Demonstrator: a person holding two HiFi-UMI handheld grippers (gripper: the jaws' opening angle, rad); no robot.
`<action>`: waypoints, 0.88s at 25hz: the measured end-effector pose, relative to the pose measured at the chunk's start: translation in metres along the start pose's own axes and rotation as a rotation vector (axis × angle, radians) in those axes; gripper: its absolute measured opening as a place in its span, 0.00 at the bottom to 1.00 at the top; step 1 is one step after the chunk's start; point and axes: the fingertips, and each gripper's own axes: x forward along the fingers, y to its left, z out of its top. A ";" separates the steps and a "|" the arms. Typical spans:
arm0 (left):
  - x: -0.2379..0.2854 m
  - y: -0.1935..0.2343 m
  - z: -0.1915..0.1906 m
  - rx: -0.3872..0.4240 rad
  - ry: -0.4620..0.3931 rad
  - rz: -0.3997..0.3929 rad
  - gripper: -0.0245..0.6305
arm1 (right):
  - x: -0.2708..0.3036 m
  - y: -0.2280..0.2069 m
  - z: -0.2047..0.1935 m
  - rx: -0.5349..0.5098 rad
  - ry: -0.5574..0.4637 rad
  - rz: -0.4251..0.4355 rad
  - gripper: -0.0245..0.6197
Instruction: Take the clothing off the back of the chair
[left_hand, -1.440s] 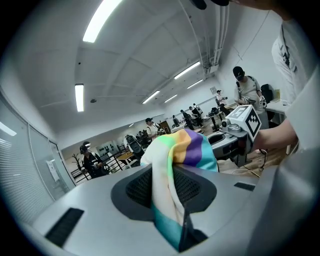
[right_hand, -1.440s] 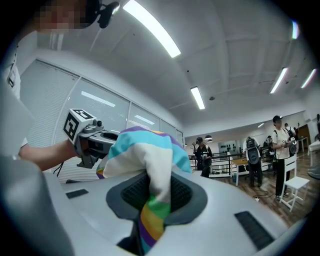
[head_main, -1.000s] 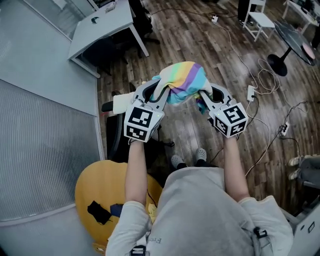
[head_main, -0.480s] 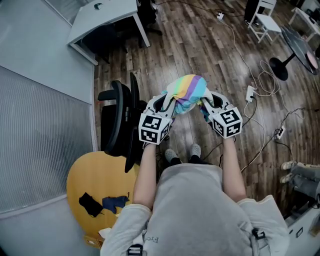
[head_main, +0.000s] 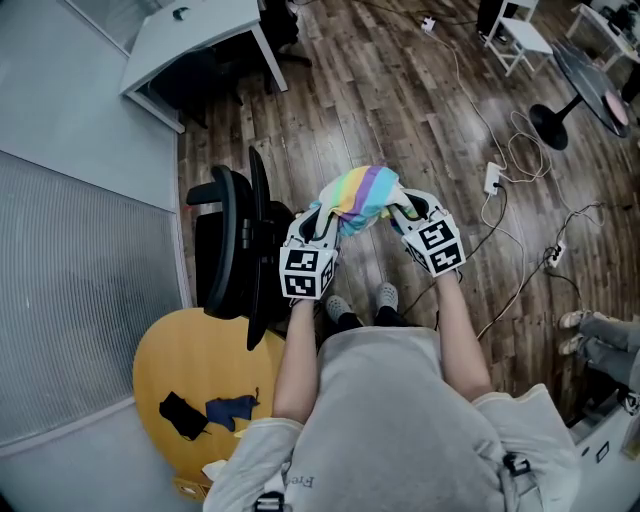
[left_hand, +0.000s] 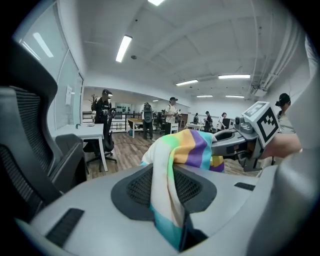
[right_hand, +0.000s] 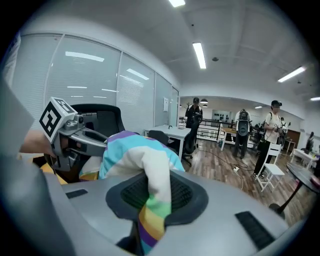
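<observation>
A rainbow-striped garment (head_main: 360, 192) hangs bunched between both grippers, clear of the black office chair (head_main: 235, 250), which stands to its left. My left gripper (head_main: 322, 222) is shut on the garment's left end; in the left gripper view the striped cloth (left_hand: 172, 165) is pinched between the dark pads (left_hand: 142, 187). My right gripper (head_main: 405, 212) is shut on the right end, and in the right gripper view the cloth (right_hand: 142, 162) runs down between its pads (right_hand: 180, 192). Each gripper shows in the other's view: the right gripper (left_hand: 250, 135) and the left gripper (right_hand: 70, 132).
A round yellow table (head_main: 200, 385) with dark scraps is at the lower left, by a grey partition wall (head_main: 80, 250). A white desk (head_main: 185, 30) stands at the back. Cables and a power strip (head_main: 492, 178) lie on the wood floor to the right. Several people stand far off.
Both grippers have sunk with the garment held between them and come closer to the person's body. The chair, mostly hidden a second ago, now shows in full to their left.
</observation>
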 end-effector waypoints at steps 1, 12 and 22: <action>0.000 0.000 -0.002 0.009 0.008 0.005 0.21 | 0.000 0.000 -0.001 -0.014 0.008 -0.004 0.17; -0.004 0.005 0.001 0.052 0.019 0.038 0.21 | -0.001 0.002 -0.003 -0.041 0.032 0.001 0.17; -0.008 0.005 0.013 0.032 -0.009 0.049 0.20 | -0.006 0.004 0.008 0.004 -0.010 -0.005 0.16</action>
